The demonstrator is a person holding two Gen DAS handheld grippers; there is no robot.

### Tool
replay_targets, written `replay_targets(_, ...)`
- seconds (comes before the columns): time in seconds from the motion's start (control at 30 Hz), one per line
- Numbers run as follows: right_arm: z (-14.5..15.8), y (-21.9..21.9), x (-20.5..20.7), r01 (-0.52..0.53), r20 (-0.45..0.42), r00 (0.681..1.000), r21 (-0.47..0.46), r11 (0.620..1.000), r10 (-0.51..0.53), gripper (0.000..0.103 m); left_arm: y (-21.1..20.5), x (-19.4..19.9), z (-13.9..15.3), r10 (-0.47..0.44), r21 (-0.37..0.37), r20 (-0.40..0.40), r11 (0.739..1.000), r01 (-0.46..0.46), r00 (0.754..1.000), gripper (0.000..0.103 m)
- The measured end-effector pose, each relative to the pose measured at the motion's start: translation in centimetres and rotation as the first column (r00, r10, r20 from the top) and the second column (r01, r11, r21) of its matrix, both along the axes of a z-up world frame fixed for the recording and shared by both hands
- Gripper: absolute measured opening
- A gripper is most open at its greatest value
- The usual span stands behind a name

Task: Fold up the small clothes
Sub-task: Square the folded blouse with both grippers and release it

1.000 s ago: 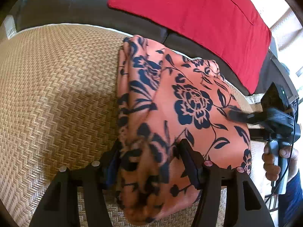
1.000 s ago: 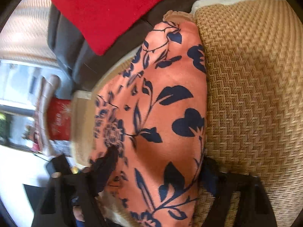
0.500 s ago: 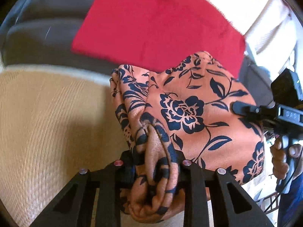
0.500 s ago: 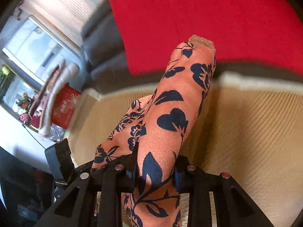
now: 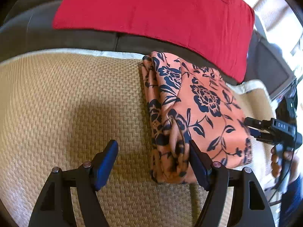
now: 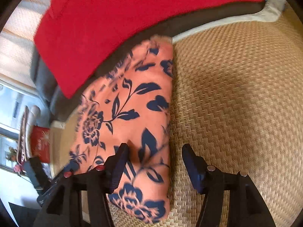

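An orange garment with a dark blue flower print [image 5: 191, 109] lies folded on the woven tan mat [image 5: 66, 104]. My left gripper [image 5: 152, 149] is open and empty; its right finger touches the garment's near left edge. In the right wrist view the garment [image 6: 130, 113] lies flat at the left. My right gripper [image 6: 155, 155] is open over its near right edge. The right gripper also shows in the left wrist view [image 5: 269, 130], at the garment's right side.
A red cushion [image 5: 151, 11] leans on the dark sofa back [image 5: 37, 36] just behind the garment. The mat's pale border [image 5: 106, 54] runs along the sofa back. A window and a red object [image 6: 39, 143] are at the far left.
Both grippers were shut on the lifted garment half a second ago. They have opened and let go, and the garment now lies folded on the mat.
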State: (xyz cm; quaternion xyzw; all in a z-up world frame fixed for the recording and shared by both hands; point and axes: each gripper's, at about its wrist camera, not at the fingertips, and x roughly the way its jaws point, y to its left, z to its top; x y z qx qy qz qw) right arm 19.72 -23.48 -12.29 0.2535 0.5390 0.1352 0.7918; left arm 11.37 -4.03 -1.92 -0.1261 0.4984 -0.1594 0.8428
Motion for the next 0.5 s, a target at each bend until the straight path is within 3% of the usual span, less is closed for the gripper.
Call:
replay_targets(0.1,3.5,0.5,-1.4,0.012,0.134,0.991,0.007,1.000,-0.013,0.063,0.3,-0.5,1.0,-0.004,-0.027,0.034,1.000,0.005,0.999,0.074)
replay_targets(0.2,5.9,3.7,-2.0,-0.104,0.208,0.974,0.079,0.991,0.086,0.073,-0.5,-0.6,0.3,-0.039,-0.038,0.011,0.998,0.039,0.999,0.074)
replay_targets(0.23,5.9,4.7,-2.1,-0.146,0.218,0.968,0.097,0.985,0.122,0.078,-0.4,-0.7,-0.5,-0.052,-0.037,-0.011,0.998,0.052,0.999,0.071)
replay_targets(0.27,5.1,5.8,-2.2,-0.189,0.208,0.964,0.096,0.977,0.166,0.079,-0.9,-0.6,-1.4,-0.056,-0.027,-0.043,0.998,0.055,0.997,0.051)
replay_targets(0.3,4.0,6.3,-1.8,-0.199,0.178,0.967,0.071,0.977,0.184,0.080,-1.2,-0.5,-2.2,-0.071,-0.040,-0.079,0.997,0.068,0.994,0.044)
replay_targets(0.37,-0.1,6.3,-1.0,-0.182,0.040,0.982,0.009,0.983,0.182,0.073,-1.5,-1.0,-2.1,-0.061,-0.045,-0.074,0.997,0.058,0.995,0.044)
replay_targets(0.43,1.2,5.4,-1.6,-0.138,0.089,0.987,0.024,0.990,0.135,0.073,-1.6,-1.5,-1.2,-0.061,-0.030,-0.037,0.998,0.060,0.997,0.046)
replay_targets(0.5,3.6,5.4,-2.4,-0.141,0.155,0.978,-0.017,0.990,0.142,0.075,-1.7,-2.0,-0.7,-0.073,-0.025,-0.011,0.997,0.073,0.997,0.063)
